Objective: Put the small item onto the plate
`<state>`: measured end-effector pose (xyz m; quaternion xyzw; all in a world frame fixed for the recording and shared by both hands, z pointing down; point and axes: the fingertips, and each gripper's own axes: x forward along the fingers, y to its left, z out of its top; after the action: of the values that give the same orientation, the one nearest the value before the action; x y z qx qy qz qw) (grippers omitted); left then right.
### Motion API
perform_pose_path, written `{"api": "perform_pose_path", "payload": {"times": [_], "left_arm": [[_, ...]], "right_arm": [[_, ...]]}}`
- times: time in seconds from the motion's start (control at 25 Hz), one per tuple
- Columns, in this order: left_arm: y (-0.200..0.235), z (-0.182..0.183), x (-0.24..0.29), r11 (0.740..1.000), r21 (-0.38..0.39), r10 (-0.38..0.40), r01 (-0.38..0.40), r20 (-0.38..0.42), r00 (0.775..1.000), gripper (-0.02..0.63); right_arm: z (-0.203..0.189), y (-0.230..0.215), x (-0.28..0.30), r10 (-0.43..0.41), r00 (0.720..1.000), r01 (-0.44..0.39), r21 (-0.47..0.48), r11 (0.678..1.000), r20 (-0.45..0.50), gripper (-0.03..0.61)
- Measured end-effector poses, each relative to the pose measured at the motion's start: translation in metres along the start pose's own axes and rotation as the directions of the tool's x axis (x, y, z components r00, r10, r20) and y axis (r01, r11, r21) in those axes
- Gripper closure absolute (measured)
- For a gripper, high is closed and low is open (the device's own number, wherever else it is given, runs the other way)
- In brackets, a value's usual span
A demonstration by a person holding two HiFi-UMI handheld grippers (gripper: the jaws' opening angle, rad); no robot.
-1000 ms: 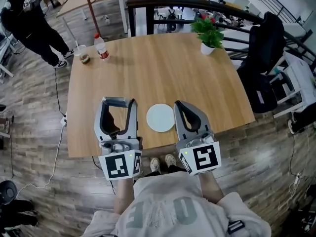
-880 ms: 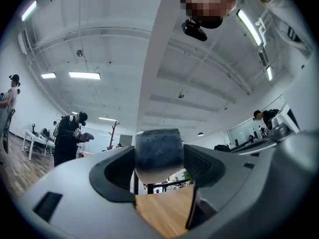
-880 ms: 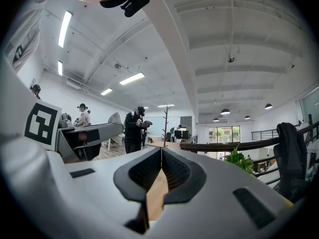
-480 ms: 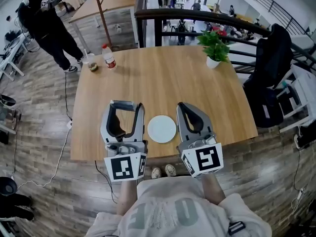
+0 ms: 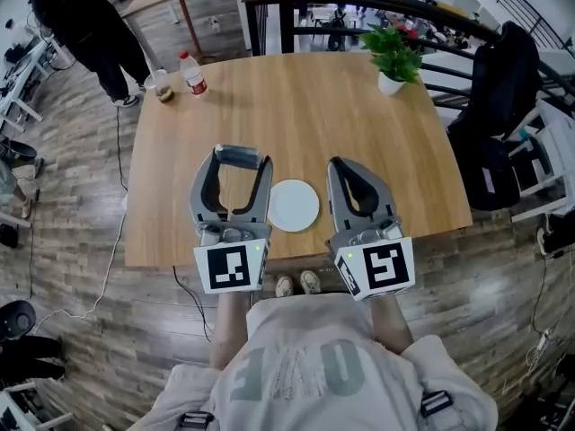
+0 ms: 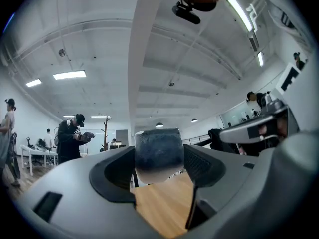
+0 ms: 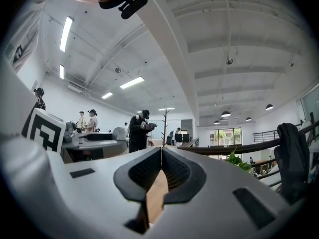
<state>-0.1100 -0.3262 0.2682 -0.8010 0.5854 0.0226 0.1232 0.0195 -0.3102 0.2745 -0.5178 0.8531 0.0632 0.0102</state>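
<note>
A round white plate (image 5: 293, 205) lies on the wooden table (image 5: 296, 106) near its front edge, between my two grippers. My left gripper (image 5: 240, 157) is just left of the plate, shut on a small dark grey item (image 5: 239, 155). In the left gripper view the small item (image 6: 158, 153) fills the gap between the jaws of the left gripper (image 6: 158, 159), held up off the tabletop. Right of the plate, my right gripper (image 5: 346, 164) is shut with nothing in it. In the right gripper view the jaws of the right gripper (image 7: 161, 151) meet.
A red-capped bottle (image 5: 191, 72) and a cup (image 5: 163, 86) stand at the table's far left corner. A potted plant (image 5: 393, 61) stands at the far right. A person (image 5: 85, 25) in black stands beyond the left side. A dark jacket hangs over a chair (image 5: 503, 88) to the right.
The left gripper has risen and drifted slightly toward the plate with the small item still in it. The right gripper has barely moved. The head view has shifted a little.
</note>
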Motion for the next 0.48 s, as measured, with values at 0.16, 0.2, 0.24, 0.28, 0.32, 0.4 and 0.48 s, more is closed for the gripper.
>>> {"api": "perform_pose_path", "payload": {"times": [0.16, 0.2, 0.24, 0.28, 0.32, 0.4, 0.48], "left_arm": [[-0.011, -0.035, 0.007, 0.989, 0.126, -0.056, 0.073, -0.133, 0.989, 0.305], [-0.013, -0.044, 0.01, 0.986, 0.141, -0.064, 0.086, -0.155, 0.986, 0.305], [-0.015, -0.053, 0.012, 0.984, 0.146, -0.072, 0.099, -0.179, 0.981, 0.305], [-0.018, -0.062, 0.013, 0.983, 0.143, -0.084, 0.115, -0.207, 0.975, 0.305], [-0.021, -0.072, 0.015, 0.981, 0.138, -0.098, 0.133, -0.237, 0.967, 0.305], [-0.03, -0.094, 0.018, 0.976, 0.129, -0.131, 0.177, -0.304, 0.944, 0.305], [-0.04, -0.116, 0.02, 0.965, 0.135, -0.16, 0.224, -0.374, 0.913, 0.305]], "right_arm": [[-0.009, -0.001, -0.008, -0.011, 1.0, 0.011, 0.012, 1.0, -0.026, 0.56], [-0.012, -0.002, -0.01, -0.015, 0.999, 0.016, 0.021, 1.0, -0.034, 0.56], [-0.015, -0.003, -0.012, -0.02, 0.999, 0.021, 0.032, 0.999, -0.043, 0.56], [-0.018, -0.004, -0.015, -0.026, 0.998, 0.028, 0.044, 0.999, -0.049, 0.56], [-0.02, -0.005, -0.017, -0.031, 0.998, 0.034, 0.055, 0.998, -0.055, 0.56], [-0.023, -0.007, -0.022, -0.044, 0.997, 0.048, 0.075, 0.996, -0.063, 0.56], [-0.024, -0.011, -0.028, -0.06, 0.996, 0.066, 0.085, 0.994, -0.072, 0.56]]}}
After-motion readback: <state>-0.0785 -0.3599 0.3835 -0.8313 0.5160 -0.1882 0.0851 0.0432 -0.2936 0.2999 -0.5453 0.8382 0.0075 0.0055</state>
